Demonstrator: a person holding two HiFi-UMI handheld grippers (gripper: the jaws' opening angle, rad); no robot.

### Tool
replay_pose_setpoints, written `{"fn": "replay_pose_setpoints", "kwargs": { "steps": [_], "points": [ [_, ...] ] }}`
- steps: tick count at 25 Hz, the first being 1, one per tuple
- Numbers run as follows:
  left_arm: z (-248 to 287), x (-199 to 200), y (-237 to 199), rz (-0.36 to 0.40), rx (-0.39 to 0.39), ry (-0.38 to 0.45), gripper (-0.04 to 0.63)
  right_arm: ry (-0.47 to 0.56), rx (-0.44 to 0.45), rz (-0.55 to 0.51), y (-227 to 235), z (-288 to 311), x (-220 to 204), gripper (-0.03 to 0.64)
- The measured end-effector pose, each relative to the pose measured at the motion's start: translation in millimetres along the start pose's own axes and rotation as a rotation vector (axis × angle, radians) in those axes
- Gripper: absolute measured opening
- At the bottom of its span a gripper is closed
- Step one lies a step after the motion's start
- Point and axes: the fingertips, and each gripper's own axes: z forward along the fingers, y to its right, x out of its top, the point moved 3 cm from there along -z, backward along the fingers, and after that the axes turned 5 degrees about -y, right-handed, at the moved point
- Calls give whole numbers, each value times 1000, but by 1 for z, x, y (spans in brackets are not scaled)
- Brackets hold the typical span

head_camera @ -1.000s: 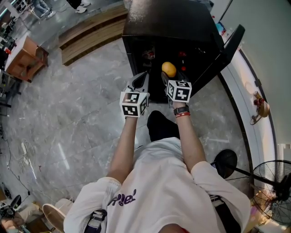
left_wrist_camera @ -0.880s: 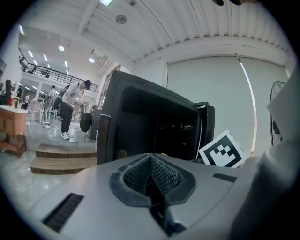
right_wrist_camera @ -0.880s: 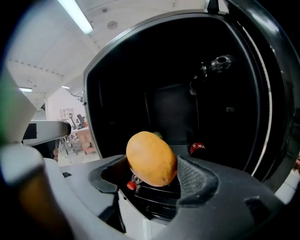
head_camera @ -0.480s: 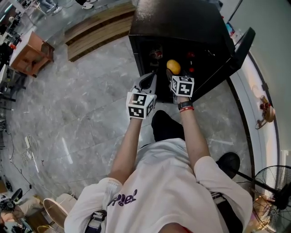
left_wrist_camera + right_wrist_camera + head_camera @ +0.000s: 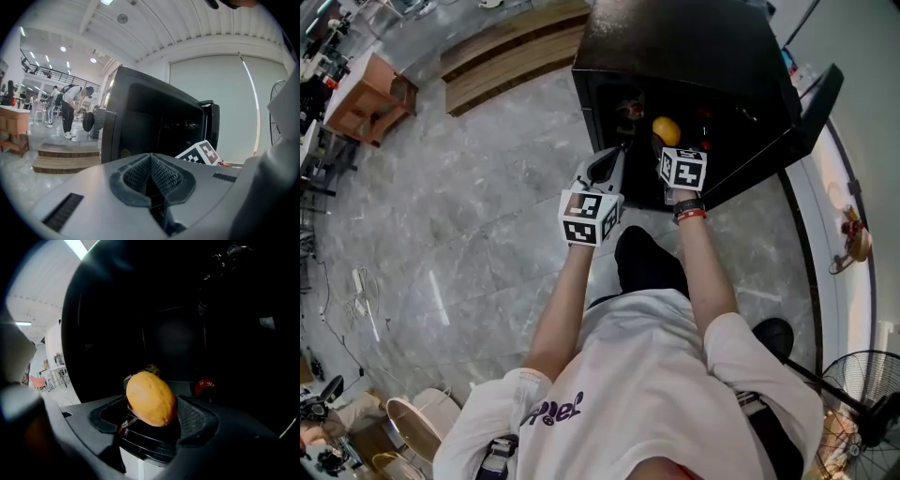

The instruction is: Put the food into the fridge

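Right tool [image 5: 152, 416] clamps a yellow-orange fruit [image 5: 150, 397], the open fridge [image 5: 675, 47] just ahead; released early, it could roll out. Left tool [image 5: 151, 177] is closed, empty.

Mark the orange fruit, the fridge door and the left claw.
orange fruit [image 5: 151, 398]: right gripper view, middle of its skin.
fridge door [image 5: 814, 101]: head view, dark edge of the open door.
left claw [image 5: 150, 164]: left gripper view, seam where the closed tips meet.
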Motion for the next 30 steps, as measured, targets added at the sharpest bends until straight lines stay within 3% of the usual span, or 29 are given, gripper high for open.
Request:
{"fn": "replay_pose_setpoints", "kwargs": {
  "steps": [12,30],
  "points": [
    [10,-2,4,16,9,-20,17,-22,7,-36,8,31,7,348],
    [12,-10,-5,-20,11,-34,17,-81,-31,-78,24,74,25,348]
  ]
}}
